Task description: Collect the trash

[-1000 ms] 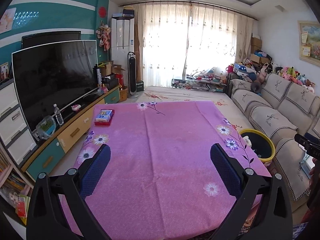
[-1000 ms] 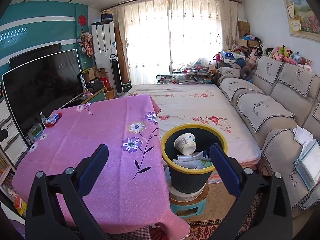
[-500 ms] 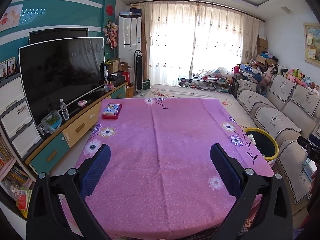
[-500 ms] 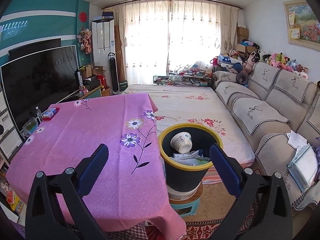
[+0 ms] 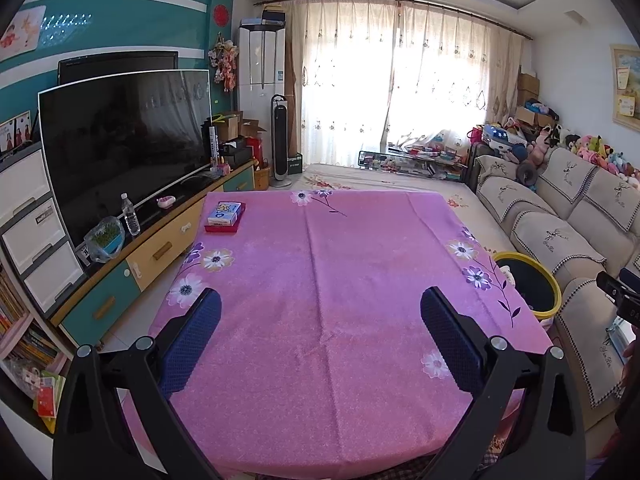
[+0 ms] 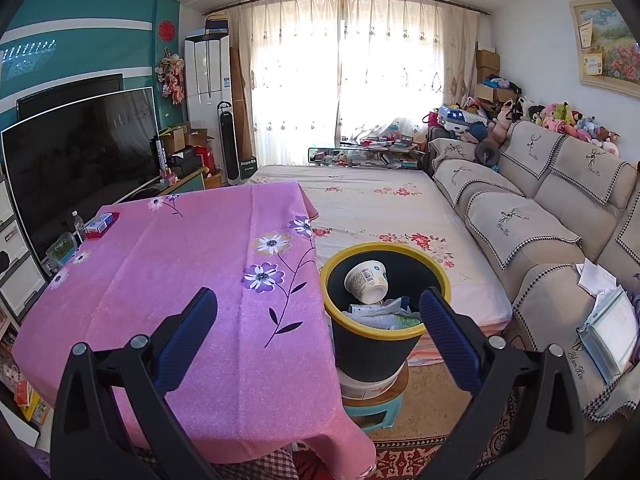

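A black trash bin with a yellow rim (image 6: 428,266) stands on a small stool at the table's right side. It holds a white paper cup (image 6: 366,281) and crumpled wrappers (image 6: 380,314). The bin also shows in the left wrist view (image 5: 554,286). My right gripper (image 6: 318,300) is open and empty, held above the table's right edge and the bin. My left gripper (image 5: 320,306) is open and empty over the near part of the pink flowered tablecloth (image 5: 320,280). A small blue box on a red tray (image 5: 225,216) lies at the table's far left corner.
A TV (image 5: 124,144) on a low cabinet runs along the left, with a water bottle (image 5: 130,214). A beige sofa (image 6: 540,216) lines the right. A flowered bed (image 6: 380,204) lies beyond the table. Papers (image 6: 608,320) lie on the sofa's near armrest.
Both grippers have drawn back and risen a little, so the table and bin look smaller and lower. Both stay open and empty.
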